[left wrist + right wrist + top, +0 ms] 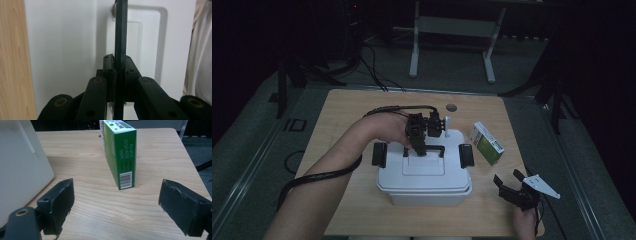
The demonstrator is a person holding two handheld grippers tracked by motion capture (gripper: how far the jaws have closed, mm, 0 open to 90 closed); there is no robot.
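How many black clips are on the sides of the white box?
2. One black clip is on the white box's left side, one on its right. More at the back may be hidden by the left gripper.

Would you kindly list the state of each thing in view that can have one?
White box: lid on.
Side latches: look flipped up.
Black handle: raised, clamped.
Left gripper: shut on the handle.
Right gripper: open, holding nothing.
Green carton: closed, standing on the table.

Smooth white plastic box (424, 175), glossy green cardboard carton (122, 152), matt light-grained wood table (155, 160).
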